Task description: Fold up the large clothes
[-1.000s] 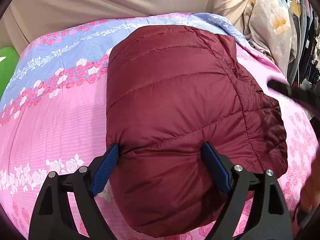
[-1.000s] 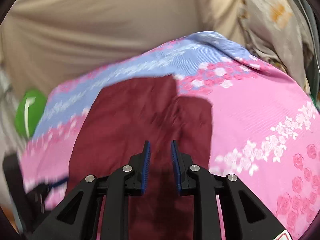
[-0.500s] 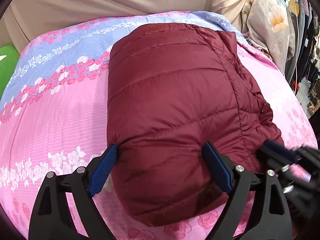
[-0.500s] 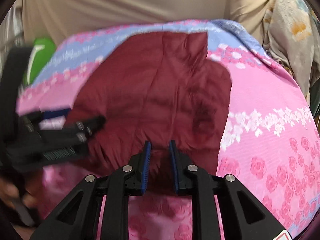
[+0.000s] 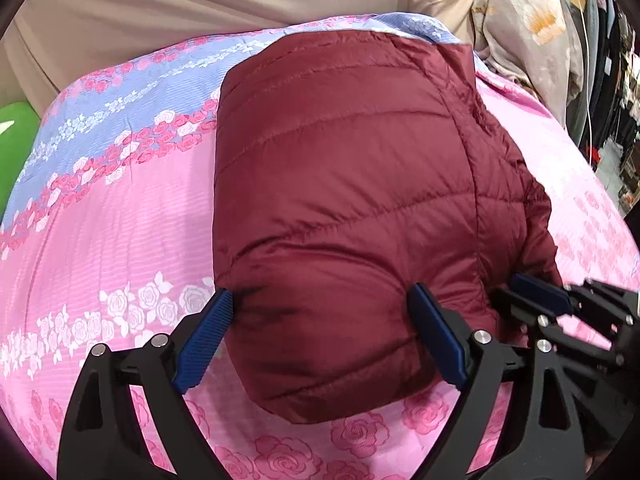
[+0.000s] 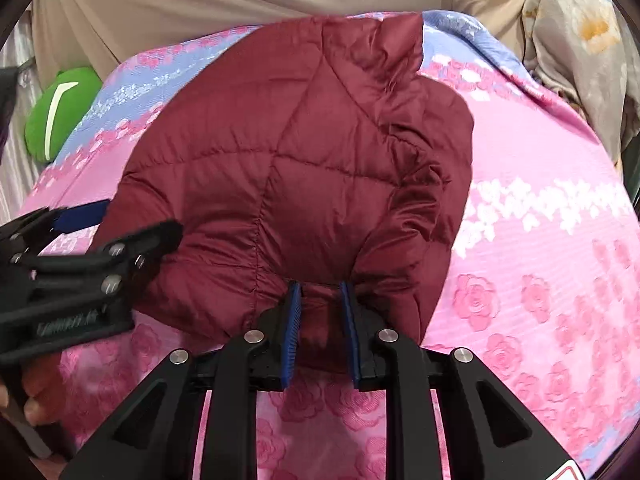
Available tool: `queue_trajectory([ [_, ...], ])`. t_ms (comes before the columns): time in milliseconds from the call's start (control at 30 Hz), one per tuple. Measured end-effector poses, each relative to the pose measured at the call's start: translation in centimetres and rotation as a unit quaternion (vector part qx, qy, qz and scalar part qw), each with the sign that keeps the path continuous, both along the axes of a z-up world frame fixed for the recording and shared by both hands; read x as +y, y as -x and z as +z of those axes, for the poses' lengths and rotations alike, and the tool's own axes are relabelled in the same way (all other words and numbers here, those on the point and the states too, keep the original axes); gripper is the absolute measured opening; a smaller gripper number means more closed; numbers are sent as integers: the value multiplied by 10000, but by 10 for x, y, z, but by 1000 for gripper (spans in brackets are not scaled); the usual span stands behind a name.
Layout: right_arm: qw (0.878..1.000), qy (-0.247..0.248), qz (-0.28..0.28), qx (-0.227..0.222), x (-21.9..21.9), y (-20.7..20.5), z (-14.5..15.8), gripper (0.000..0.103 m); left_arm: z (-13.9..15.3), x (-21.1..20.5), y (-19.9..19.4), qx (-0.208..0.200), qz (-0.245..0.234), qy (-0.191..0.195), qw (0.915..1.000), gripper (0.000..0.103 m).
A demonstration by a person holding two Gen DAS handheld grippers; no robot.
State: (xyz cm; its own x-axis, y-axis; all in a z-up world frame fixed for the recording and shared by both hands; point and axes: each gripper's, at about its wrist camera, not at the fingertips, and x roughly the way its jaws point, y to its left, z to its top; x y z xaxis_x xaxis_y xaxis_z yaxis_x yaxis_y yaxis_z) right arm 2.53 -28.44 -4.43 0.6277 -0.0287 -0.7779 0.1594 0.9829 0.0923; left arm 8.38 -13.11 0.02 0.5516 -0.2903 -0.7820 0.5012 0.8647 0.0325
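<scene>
Folding in progress: maroon quilted puffer jacket (image 5: 344, 200), lying on the floral bedspread (image 5: 120, 216), is being straddled by the left gripper (image 5: 320, 320), fingers apart, while its near hem is being pinched by the right gripper (image 6: 320, 300). A forward fold is judged next.

quilted maroon puffer jacket (image 5: 344, 208) | folded, puffy bundle | lying on bed

One maroon quilted jacket (image 5: 344, 208), one floral bedsheet (image 5: 120, 240), one green cushion (image 6: 64, 112) (partly hidden), two tongs
</scene>
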Motion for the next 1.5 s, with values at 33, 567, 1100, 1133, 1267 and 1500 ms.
queue_trajectory([
  [33, 10000, -20, -14, -2, 0, 0, 0, 19, -3, 1, 1, -1, -6, -17, 10000, 90],
  [567, 9850, -1400, -825, -573, -85, -14, 35, 76, 42, 30, -47, 268, 308, 671, 9969, 96],
  [1100, 9716, -2225, -802, -127, -98, -64, -16, 89, 3, -5, -83, 780, 156, 595, 9951, 98],
  [1133, 9728, -2178, -773, -130, -97, -65, -15, 89, 2, -5, -84, 764, 158, 586, 9952, 98],
  [1267, 9761, -2052, -700, -147, -94, -73, -15, 92, -2, -9, -84, 669, 189, 530, 9962, 98],
  [1500, 9798, -1892, -630, -168, -85, -84, -15, 97, -8, -10, -89, 625, 219, 526, 9964, 98],
])
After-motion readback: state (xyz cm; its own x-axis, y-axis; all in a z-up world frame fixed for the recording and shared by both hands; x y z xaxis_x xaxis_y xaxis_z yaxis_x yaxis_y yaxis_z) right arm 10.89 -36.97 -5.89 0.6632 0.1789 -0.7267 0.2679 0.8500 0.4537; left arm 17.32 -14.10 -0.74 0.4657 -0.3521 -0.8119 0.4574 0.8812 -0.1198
